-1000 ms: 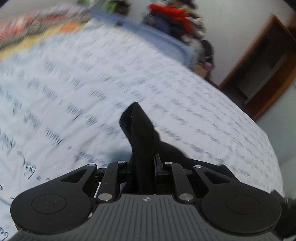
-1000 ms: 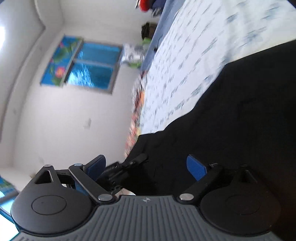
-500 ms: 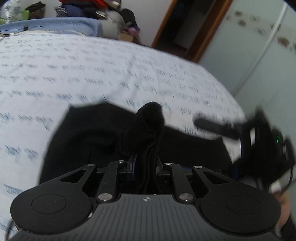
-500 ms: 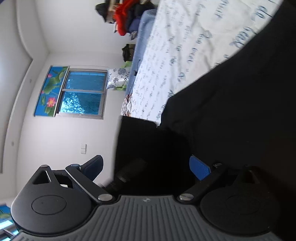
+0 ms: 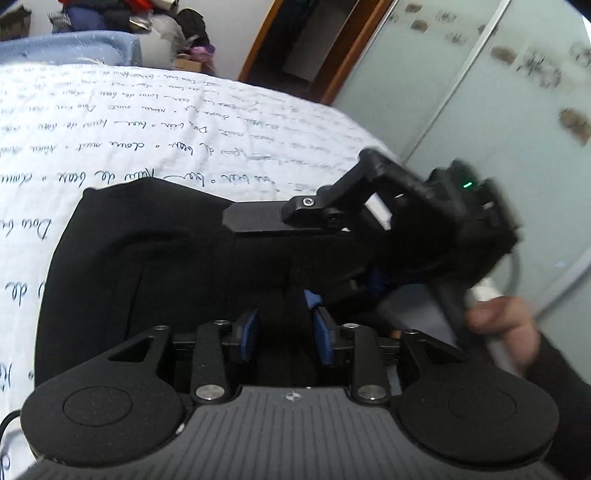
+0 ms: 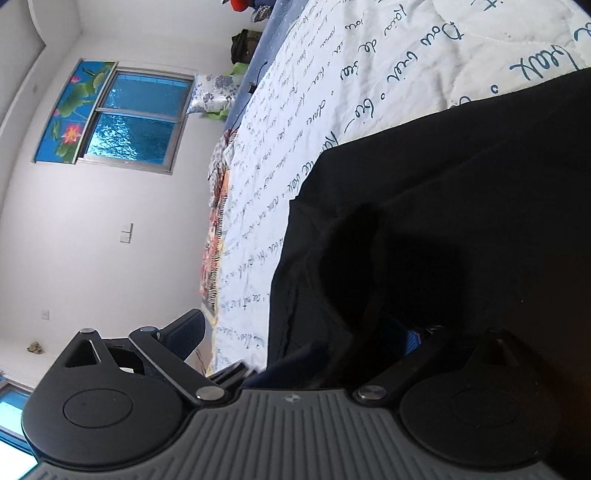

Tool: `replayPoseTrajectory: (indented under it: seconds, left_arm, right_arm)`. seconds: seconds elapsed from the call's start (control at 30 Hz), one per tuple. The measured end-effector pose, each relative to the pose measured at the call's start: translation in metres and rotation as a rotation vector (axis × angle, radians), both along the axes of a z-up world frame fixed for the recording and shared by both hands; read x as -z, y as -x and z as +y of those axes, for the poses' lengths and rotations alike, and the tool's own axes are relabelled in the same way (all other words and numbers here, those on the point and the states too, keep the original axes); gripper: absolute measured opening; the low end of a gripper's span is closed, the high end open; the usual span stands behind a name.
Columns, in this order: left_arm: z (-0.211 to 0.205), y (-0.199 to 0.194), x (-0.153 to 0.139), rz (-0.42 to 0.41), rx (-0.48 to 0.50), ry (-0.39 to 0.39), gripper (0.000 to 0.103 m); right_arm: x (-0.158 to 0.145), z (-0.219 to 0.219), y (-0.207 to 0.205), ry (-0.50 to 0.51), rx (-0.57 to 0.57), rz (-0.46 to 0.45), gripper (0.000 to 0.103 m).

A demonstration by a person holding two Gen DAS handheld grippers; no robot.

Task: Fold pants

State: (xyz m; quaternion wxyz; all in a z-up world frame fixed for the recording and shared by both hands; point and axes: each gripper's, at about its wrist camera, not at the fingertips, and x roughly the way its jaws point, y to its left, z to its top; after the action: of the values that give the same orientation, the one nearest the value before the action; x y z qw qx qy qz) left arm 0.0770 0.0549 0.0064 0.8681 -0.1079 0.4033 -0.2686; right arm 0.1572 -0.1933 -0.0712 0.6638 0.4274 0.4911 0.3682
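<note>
2 handheld grippers are seen low over a bed, whose white quilted bedspread [image 5: 155,122] is printed with dark cursive script. Black pants [image 5: 147,258] are spread flat on that bedspread, with a squared outer edge lying on the quilt in both views.

In the left wrist view, the left gripper [image 5: 282,338] is held over the dark cloth with its blue-padded fingers [image 5: 245,334] set apart; black fabric fills the gap between them, and no pinch on it can be made out. The right gripper [image 5: 369,218] is seen just ahead and to the right, lying sideways over the pants, and it is gripped by the person's right hand [image 5: 506,328].

In the right wrist view, the right gripper [image 6: 299,339] is shown with its 2 blue pads spread wide: one pad [image 6: 184,332] stands off the bed's edge, the other is half hidden against the black cloth, where a raised fold of fabric [image 6: 351,258] lies between them.

Beyond the bed, a heap of clothes [image 5: 122,14] is piled against the white wall, next to a wood-framed doorway [image 5: 306,48] and pale frosted wardrobe panels [image 5: 498,92]. On the opposite side, a blue-glazed window [image 6: 136,122] with a lotus-print panel beside it is set in a white wall, and a floral pillow [image 6: 214,96] and a bright patterned blanket [image 6: 214,236] are seen near the bed's far edge.
</note>
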Motion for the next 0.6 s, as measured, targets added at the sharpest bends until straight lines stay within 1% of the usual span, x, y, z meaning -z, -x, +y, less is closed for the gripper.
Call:
replayPoseTrajectory:
  seconds: [0.03,0.07,0.1,0.13,0.17,0.2,0.23,0.3,0.43,0.53,0.6]
  left_arm:
    - [0.007,0.005,-0.002,-0.004,0.004,0.003,0.052]
    - [0.015,0.011,-0.004,-0.016,-0.004,-0.003,0.059]
    - [0.023,0.017,-0.006,-0.03,-0.025,-0.013,0.062]
    - [0.032,0.023,-0.008,-0.039,-0.051,-0.02,0.063]
    - [0.041,0.028,-0.008,-0.039,-0.081,-0.019,0.064]
    - [0.051,0.032,-0.008,-0.034,-0.115,-0.01,0.065]
    - [0.06,0.035,-0.007,-0.026,-0.147,0.008,0.067]
    - [0.075,0.039,-0.004,-0.009,-0.205,0.044,0.07]
    - [0.096,0.034,-0.004,0.011,-0.3,0.111,0.07]
    - [0.108,0.034,-0.015,-0.033,-0.322,0.164,0.073]
    - [0.107,0.032,-0.023,-0.068,-0.318,0.188,0.079]
  right_arm:
    - [0.0,0.0,0.001,0.007,0.003,-0.011,0.1]
    - [-0.001,0.002,0.003,0.021,0.006,-0.031,0.096]
    - [-0.003,0.004,0.005,0.054,0.006,-0.054,0.072]
    - [-0.003,0.009,0.006,0.12,-0.011,-0.068,0.052]
    - [-0.001,0.014,0.006,0.187,-0.02,-0.075,0.019]
    - [0.003,0.017,0.008,0.206,-0.027,-0.086,0.019]
    - [0.005,0.019,0.011,0.204,-0.026,-0.109,0.018]
    - [0.005,0.019,0.013,0.206,-0.023,-0.121,0.017]
    - [-0.012,0.013,0.007,0.185,-0.046,-0.157,0.016]
    - [-0.035,-0.003,0.001,0.205,-0.087,-0.202,0.016]
    - [-0.05,-0.026,-0.001,0.222,-0.102,-0.219,0.016]
